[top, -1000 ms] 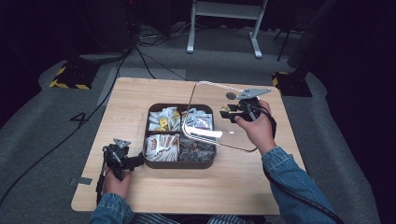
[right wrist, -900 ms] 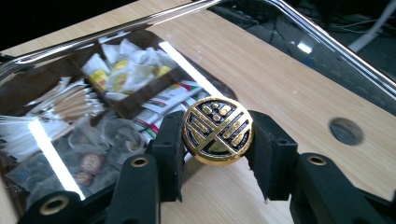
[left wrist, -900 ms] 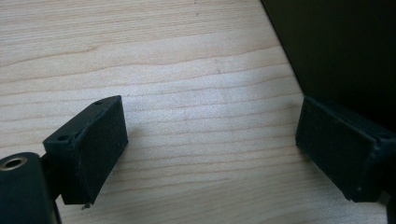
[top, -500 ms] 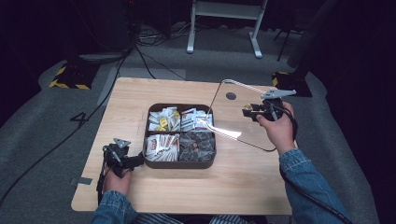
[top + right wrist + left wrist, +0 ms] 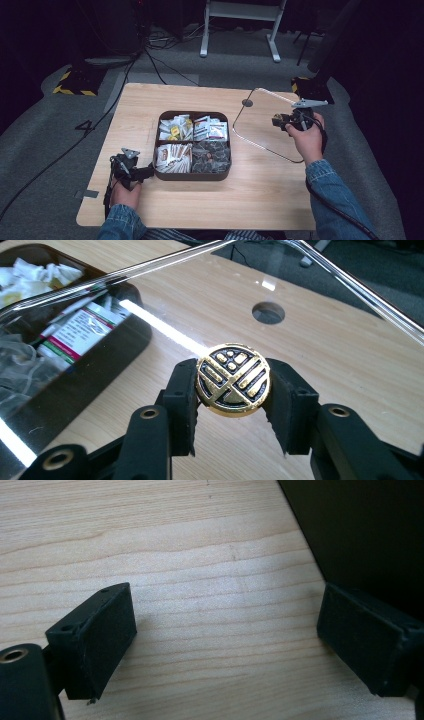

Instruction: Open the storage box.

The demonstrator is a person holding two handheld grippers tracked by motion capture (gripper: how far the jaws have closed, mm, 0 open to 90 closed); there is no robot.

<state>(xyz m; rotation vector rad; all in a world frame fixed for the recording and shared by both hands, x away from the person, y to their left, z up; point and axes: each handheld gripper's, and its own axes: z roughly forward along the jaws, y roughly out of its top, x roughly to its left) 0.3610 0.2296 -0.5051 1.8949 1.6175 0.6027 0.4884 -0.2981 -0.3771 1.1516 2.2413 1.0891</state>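
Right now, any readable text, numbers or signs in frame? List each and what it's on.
"4": on the grey floor mat, left of the table.
Packets in the box: printing too small and blurred to read.
Gold-and-black knob of the clear lid, clamped in the right gripper: a geometric emblem, no letters.
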